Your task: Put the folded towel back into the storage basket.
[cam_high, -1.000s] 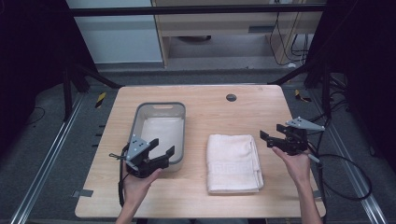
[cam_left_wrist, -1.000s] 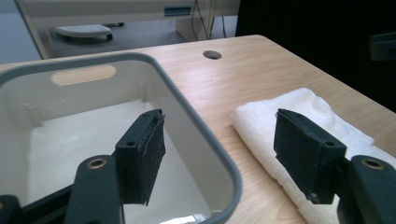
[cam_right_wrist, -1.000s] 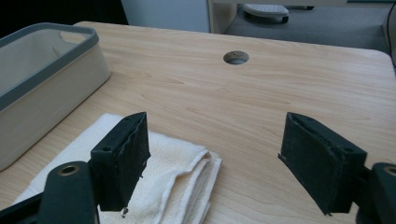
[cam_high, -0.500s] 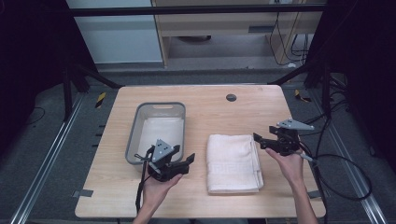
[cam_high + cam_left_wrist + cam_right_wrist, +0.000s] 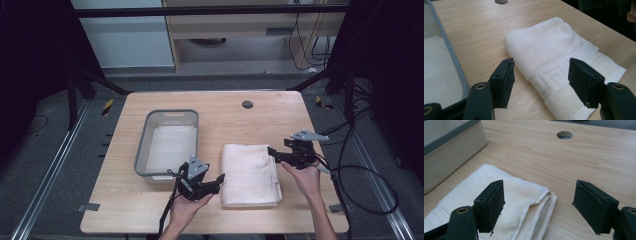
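A folded white towel (image 5: 250, 174) lies flat on the table (image 5: 220, 107), just beside a grey tub (image 5: 167, 142). The left tongs (image 5: 214, 184) have just been closing a little but stand spread at the towel's near corner with nothing pinched, and the right tongs (image 5: 276, 154) are spread by its far edge. The towel looks soft, light and floppy, so pinching the corners should work best.
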Available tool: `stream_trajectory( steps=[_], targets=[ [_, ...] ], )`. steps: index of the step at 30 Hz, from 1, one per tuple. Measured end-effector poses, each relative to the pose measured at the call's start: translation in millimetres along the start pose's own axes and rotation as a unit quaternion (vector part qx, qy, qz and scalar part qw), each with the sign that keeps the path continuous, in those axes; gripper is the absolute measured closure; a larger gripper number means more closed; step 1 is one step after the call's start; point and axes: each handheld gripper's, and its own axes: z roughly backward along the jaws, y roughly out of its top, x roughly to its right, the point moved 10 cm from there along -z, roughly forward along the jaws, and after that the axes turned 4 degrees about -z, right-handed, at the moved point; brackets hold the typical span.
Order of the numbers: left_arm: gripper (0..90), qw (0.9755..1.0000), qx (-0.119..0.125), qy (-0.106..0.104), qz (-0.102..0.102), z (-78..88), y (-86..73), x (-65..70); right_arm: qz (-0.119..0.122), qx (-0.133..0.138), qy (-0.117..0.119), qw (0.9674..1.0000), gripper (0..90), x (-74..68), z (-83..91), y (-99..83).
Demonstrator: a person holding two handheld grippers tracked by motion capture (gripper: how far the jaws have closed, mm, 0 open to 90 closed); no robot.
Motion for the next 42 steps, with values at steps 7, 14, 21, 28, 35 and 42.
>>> stream_trajectory(
  steps=[7,14,21,28,35,42],
  targets=[
    [36.7,0.9998,-0.013,-0.007,0.011,-16.9,-11.3,9.5,-0.001,-0.011,0.002,0.9999,24.8,-0.9,-7.0,-7.6],
    [37.0,0.9995,-0.028,-0.006,0.014,-27.8,-23.1,14.2,-0.01,-0.035,-0.006,0.9993,24.6,7.9,-18.0,-23.0],
    [36.1,0.9988,-0.042,-0.006,0.025,-37.9,-35.8,15.9,-0.018,-0.05,0.0,0.9986,24.4,8.7,-28.4,-33.7],
    [32.2,0.9979,-0.052,-0.009,0.039,-50.5,-47.1,18.4,-0.021,-0.069,0.007,0.9974,24.3,5.3,-40.3,-43.5],
    [27.2,0.997,-0.056,-0.016,0.05,-57.9,-52.9,17.3,-0.023,-0.084,0.005,0.9962,24.2,4.6,-48.5,-51.3],
    [24.8,0.9962,-0.064,-0.022,0.055,-64.2,-56.2,18.7,-0.038,-0.099,0.011,0.9943,25.0,3.9,-53.2,-57.4]
  ],
)
